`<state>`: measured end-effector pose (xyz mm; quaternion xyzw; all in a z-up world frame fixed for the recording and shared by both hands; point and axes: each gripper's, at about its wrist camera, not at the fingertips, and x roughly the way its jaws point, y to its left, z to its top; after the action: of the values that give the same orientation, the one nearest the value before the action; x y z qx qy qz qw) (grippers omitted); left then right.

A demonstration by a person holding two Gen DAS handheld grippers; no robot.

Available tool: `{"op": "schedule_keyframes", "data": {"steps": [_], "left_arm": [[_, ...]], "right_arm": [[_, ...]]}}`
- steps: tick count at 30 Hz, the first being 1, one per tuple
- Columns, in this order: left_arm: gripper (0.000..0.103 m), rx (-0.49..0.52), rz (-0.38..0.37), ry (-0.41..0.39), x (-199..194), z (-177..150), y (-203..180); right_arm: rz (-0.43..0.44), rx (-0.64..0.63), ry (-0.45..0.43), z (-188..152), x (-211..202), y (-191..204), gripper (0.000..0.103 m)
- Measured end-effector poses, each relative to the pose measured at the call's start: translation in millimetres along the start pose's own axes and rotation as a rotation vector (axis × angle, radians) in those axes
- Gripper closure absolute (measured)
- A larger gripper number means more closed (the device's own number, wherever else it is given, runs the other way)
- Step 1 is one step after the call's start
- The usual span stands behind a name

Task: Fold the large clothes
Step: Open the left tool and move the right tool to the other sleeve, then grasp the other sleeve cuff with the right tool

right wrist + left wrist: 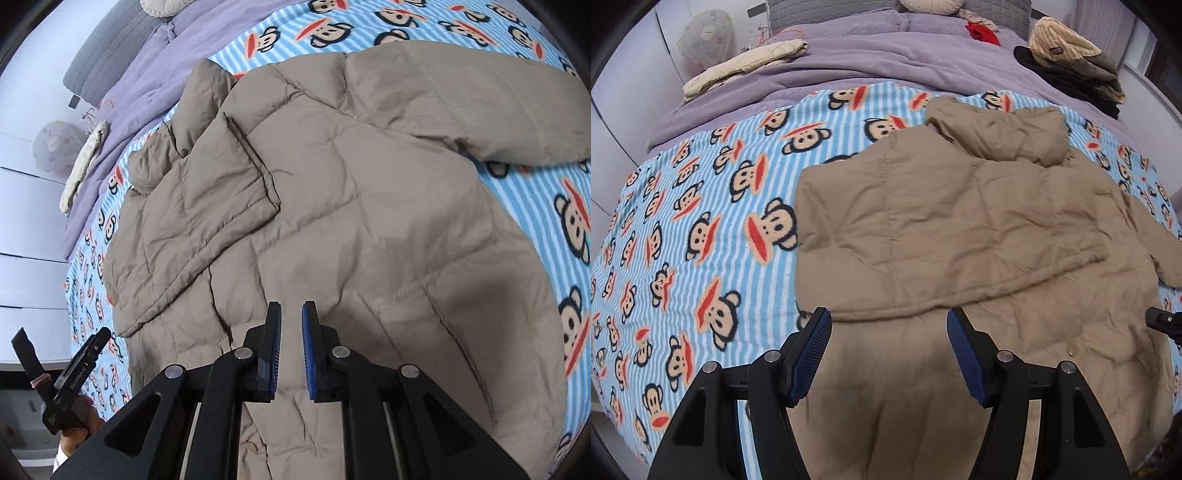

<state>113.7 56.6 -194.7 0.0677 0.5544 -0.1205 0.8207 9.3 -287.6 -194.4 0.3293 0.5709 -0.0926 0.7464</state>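
Soft, even daylight fills both your views; shadows stay faint beneath each gripper, fisheye bending curves the bed [701, 229] edges, corners vignette black, focus sharp.

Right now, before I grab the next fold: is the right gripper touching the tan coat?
Apart. The right wrist view shows the right gripper with a narrow empty gap between its pads, hovering above the tan coat, no fabric pinched.

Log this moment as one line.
tan quilted jacket: left side folded over, on striped monkey blanket | left gripper: open, empty | right gripper: narrow gap, empty

Monkey blanket [701, 229], clothes pile [1071, 62]
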Motion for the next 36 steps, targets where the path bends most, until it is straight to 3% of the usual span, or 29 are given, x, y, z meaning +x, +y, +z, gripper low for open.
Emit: {"op": "schedule_keyframes", "data": {"steps": [2, 3, 4, 5, 7, 12, 17, 19, 21, 24, 29, 32, 36], "left_arm": [[0.037, 0.013, -0.043, 0.007, -9.5, -8.4, -9.8], [0.034, 0.022, -0.057, 0.005, -14.5, -12.3, -14.5], [0.025, 0.029, -0.065, 0.001, -19.3, -15.8, -19.0], [0.001, 0.033, -0.072, -0.007, -24.5, -18.6, -22.3], [0.0, 0.043, -0.091, -0.046, -36.8, -23.7, -27.7], [0.0, 0.074, -0.155, -0.044, -51.0, -24.3, -40.8], [0.0, 0.11, -0.141, -0.067, -61.9, -21.1, -51.1], [0.0, 0.127, -0.131, -0.056, -61.2, -19.5, -57.5], [0.0, 0.142, -0.116, -0.045, -58.8, -19.1, -66.6], [0.0, 0.15, -0.087, -0.025, -54.8, -18.8, -86.3], [0.0, 0.108, -0.06, 0.016, -49.7, -17.8, -130.1], [0.0, 0.106, -0.035, 0.034, -44.3, -15.9, -162.8], [0.0, 0.079, -0.008, 0.057, -33.4, -12.0, -200.4]], "right_arm": [[0.0, 0.01, 0.001, -11.4, -7.0, -1.7, 0.086], [-0.003, 0.015, -0.001, -17.2, -10.8, -2.6, 0.076], [-0.01, 0.021, -0.004, -21.9, -14.8, -2.9, 0.061], [-0.019, 0.027, -0.01, -26.9, -19.2, -3.2, 0.055], [-0.023, 0.034, -0.02, -34.9, -27.7, -3.4, 0.051], [-0.037, 0.067, -0.036, -51.1, -41.1, -2.7, 0.047], [-0.025, 0.094, -0.06, -60.9, -54.2, -7.0, 0.035], [-0.001, 0.107, -0.079, -60.4, -58.6, -12.4, 0.023], [0.032, 0.123, -0.099, -58.4, -64.2, -22.5, 0.022], [0.075, 0.163, -0.113, -50.4, -69.5, -45.2, 0.018], [0.144, 0.256, -0.121, -23.6, -76.0, -102.7, 0.0], [0.193, 0.289, -0.137, -1.7, -80.3, -140.1, 0.0], [0.197, 0.306, -0.113, 29.2, -79.9, -185.0, 0.0]]}}
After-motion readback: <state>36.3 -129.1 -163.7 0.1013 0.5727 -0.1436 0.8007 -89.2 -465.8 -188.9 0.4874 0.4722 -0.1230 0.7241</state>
